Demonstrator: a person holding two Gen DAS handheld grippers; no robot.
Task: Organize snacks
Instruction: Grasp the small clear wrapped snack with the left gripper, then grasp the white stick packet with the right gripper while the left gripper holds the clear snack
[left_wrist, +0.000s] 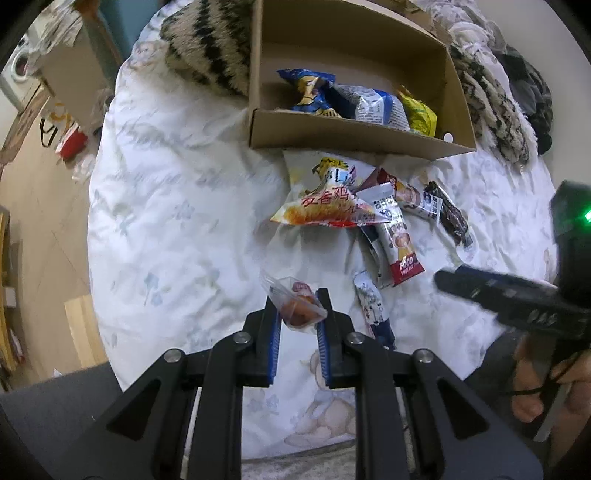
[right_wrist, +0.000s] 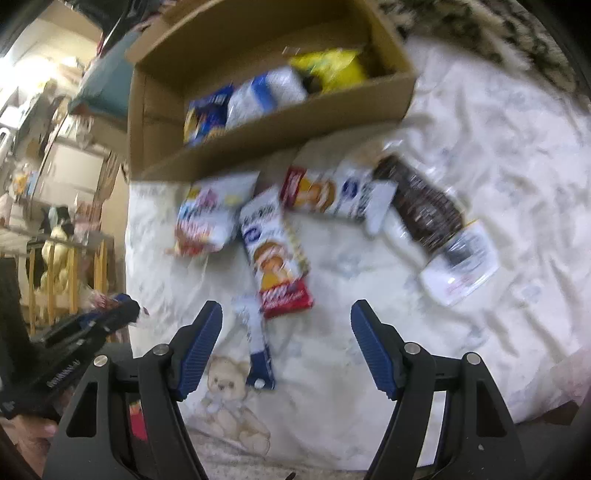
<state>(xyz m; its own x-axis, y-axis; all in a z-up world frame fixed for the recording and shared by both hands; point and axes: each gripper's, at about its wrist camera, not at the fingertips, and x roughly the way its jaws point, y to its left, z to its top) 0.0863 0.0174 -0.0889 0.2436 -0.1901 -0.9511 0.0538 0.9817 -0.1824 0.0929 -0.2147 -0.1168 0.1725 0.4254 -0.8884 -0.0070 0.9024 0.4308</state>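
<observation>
I'm working over a bed (left_wrist: 166, 221) covered in a pale printed sheet, with the cardboard box (left_wrist: 354, 129) lying at its far side, its long axis running across my view. Three packets already sit inside it: blue, white-and-blue, yellow. The loose pile of snacks (left_wrist: 354, 214) lies on the sheet just in front of the box's near wall.

My left tongs (left_wrist: 298, 310) are clamped on a small clear-wrapped snack (left_wrist: 295, 304) with something reddish-brown inside. It sits between the blue pads, held above the sheet, with its wrapper tail poking out to the left. The box lies straight ahead and beyond the pile, so I judge the coming move to be a carry forward over the heap and a release past the near wall.

My right tongs (right_wrist: 286, 314) stand wide apart with nothing between them, hovering over the near end of the pile. Closest under them is a slim white-and-blue stick packet (right_wrist: 258, 354), its long axis running away from me, roughly in line with the fingers. So the right hand is nearer the remaining snacks.

The left view shows the gripped snack clearly. The right view is smeared, and there the left tongs show only as a dark shape at the left edge; what they hold is, I think, just a reddish blur.
</observation>
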